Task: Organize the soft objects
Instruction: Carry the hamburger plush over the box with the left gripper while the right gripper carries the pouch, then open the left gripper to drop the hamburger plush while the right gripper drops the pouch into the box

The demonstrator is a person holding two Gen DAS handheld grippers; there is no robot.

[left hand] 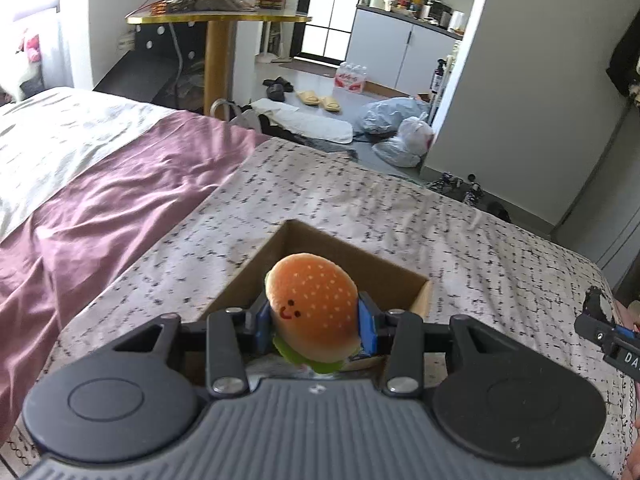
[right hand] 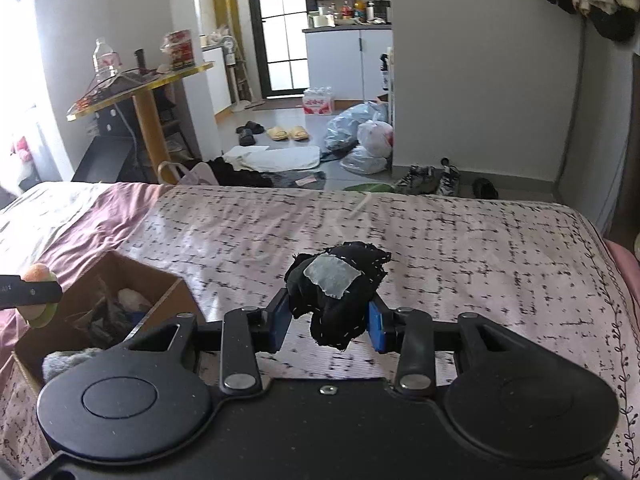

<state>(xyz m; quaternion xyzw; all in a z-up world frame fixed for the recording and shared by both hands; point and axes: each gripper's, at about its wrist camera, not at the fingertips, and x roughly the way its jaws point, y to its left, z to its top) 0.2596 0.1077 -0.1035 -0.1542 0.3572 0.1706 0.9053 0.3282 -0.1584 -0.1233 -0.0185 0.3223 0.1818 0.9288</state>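
Note:
My left gripper (left hand: 314,326) is shut on a plush hamburger (left hand: 314,308) with a smiling face, held above the open cardboard box (left hand: 420,296) on the bed. My right gripper (right hand: 330,322) is shut on a black stitched soft object (right hand: 340,312) with a grey patch, held above the patterned bedspread (right hand: 460,248), right of the box (right hand: 168,288). The box holds several soft items (right hand: 128,300). The left gripper with the hamburger (right hand: 38,274) shows at the left edge of the right wrist view. The right gripper's tip (left hand: 600,320) shows at the right edge of the left wrist view.
A purple sheet (left hand: 100,200) covers the bed's left part. Beyond the bed's far edge are a gold-rimmed table (left hand: 216,20), slippers (left hand: 316,100), plastic bags (left hand: 400,128) and shoes (right hand: 432,180) on the floor. A wall (right hand: 480,80) stands at the right.

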